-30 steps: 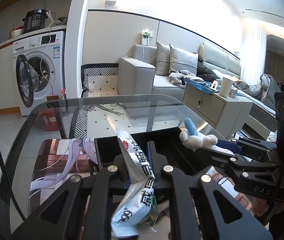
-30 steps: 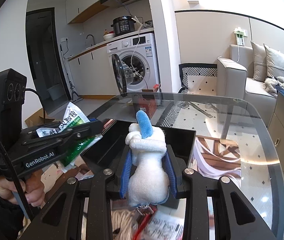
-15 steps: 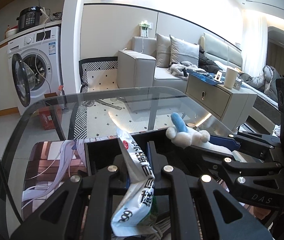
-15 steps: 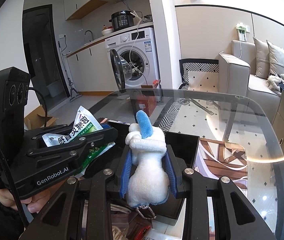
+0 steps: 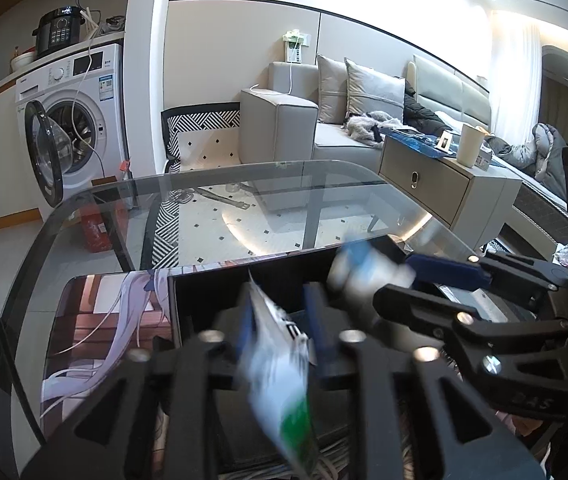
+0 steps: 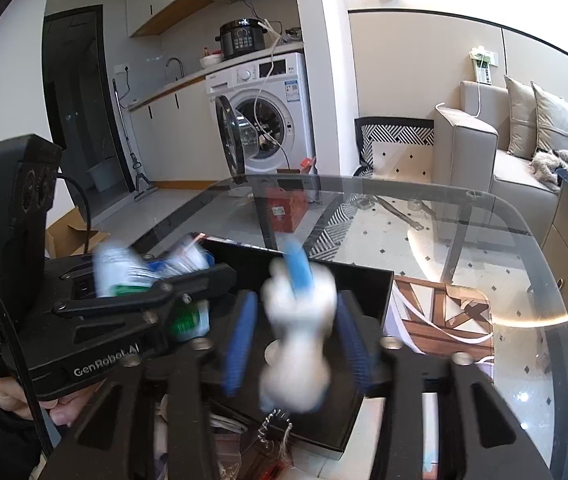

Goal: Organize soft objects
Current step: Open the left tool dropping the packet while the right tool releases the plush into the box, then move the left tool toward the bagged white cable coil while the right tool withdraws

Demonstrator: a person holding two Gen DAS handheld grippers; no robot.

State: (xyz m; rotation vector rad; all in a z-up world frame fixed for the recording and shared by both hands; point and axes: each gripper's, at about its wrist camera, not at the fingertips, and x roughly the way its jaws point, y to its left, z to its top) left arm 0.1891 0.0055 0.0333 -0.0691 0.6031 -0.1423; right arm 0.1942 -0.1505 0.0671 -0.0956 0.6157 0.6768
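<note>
Over our glass table, both grippers' jaws are opening: left gripper releasing a packet, right gripper a plush toy, into the black box.

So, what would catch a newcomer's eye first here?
The blurred white plush toy with a blue tip, between the right gripper's opening jaws above the black box. Beside it, the left gripper is opening around a white-and-green packet. Behind stands a washing machine, door open.
</note>
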